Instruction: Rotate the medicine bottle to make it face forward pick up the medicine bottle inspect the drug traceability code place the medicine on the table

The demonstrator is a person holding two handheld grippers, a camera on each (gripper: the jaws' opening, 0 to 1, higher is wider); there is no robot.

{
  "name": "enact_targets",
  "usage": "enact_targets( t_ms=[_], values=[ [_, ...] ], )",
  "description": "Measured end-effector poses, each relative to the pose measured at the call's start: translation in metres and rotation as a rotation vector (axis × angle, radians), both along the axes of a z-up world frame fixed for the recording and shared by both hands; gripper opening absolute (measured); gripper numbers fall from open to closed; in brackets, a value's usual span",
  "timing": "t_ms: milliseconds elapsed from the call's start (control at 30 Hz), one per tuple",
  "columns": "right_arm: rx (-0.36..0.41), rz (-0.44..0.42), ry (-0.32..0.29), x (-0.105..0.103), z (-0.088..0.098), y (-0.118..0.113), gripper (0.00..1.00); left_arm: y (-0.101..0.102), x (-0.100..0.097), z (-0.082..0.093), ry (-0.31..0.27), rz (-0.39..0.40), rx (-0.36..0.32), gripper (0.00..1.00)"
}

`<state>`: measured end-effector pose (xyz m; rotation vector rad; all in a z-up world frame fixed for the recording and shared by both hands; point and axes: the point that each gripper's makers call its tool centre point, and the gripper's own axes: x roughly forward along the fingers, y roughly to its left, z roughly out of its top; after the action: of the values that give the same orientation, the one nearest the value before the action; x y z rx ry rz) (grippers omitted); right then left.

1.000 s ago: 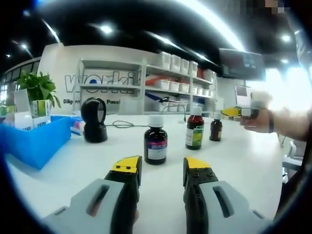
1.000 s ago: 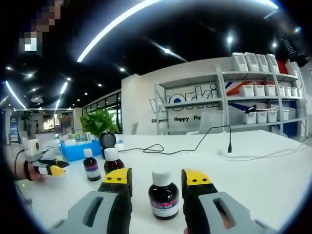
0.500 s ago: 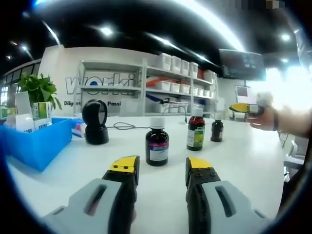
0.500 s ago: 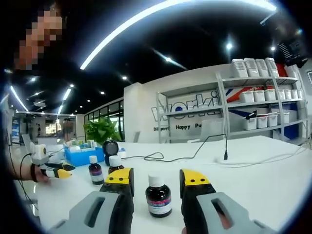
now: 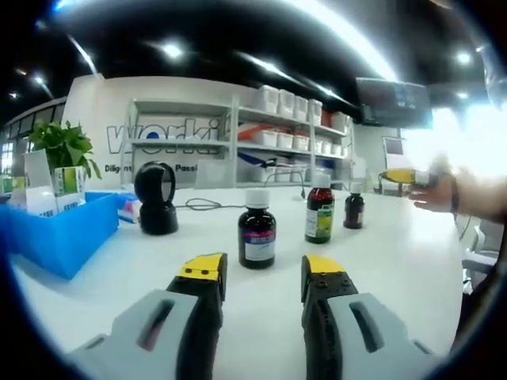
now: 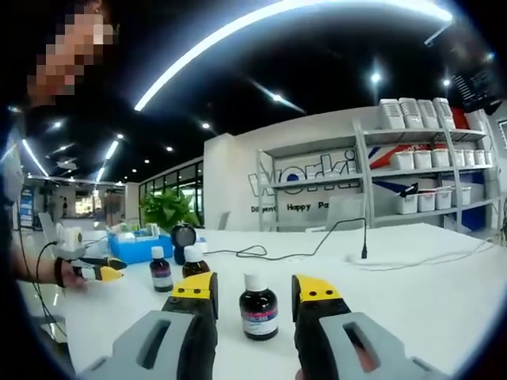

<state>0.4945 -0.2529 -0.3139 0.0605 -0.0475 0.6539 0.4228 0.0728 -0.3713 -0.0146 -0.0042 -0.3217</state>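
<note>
Jaws of the right tool (image 6: 253,286) stand spread, empty, the medicine bottle (image 6: 258,306) upright on the white surface (image 6: 412,301) just beyond them: dark brown glass, white cap, label facing the tool. Left tool (image 5: 261,269) likewise gapes. Since earlier, the bottle sits farther off.

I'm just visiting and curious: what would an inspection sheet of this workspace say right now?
Surface: white table, nothing spilled.
Job's things: three brown medicine bottles, upright, white caps on.
Clutter: blue bin holding boxes; black scanner on a stand.
Grippers: left gripper and right gripper open, both empty; one bottle stands ahead of each.
Cables: black cable lying across the table.
Surroundings: shelves with white boxes; green plant.
</note>
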Motion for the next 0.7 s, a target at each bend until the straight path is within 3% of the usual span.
enact_targets(
  t_ms=[100, 300, 500, 700],
  values=[
    [-0.006, -0.003, 0.007, -0.003, -0.003, -0.004, 0.35, 0.001, -0.001, 0.004, -0.011, -0.006, -0.01, 0.3],
    [-0.016, -0.007, 0.008, -0.01, -0.007, -0.013, 0.36, -0.003, -0.006, 0.003, 0.023, -0.026, -0.04, 0.32],
    [0.002, 0.026, -0.049, -0.025, -0.004, -0.018, 0.36, -0.01, -0.003, -0.005, 0.055, -0.053, 0.008, 0.31],
    [-0.018, 0.016, -0.014, -0.024, -0.022, -0.021, 0.36, -0.007, -0.007, 0.002, 0.038, -0.051, 0.014, 0.32]
  ],
)
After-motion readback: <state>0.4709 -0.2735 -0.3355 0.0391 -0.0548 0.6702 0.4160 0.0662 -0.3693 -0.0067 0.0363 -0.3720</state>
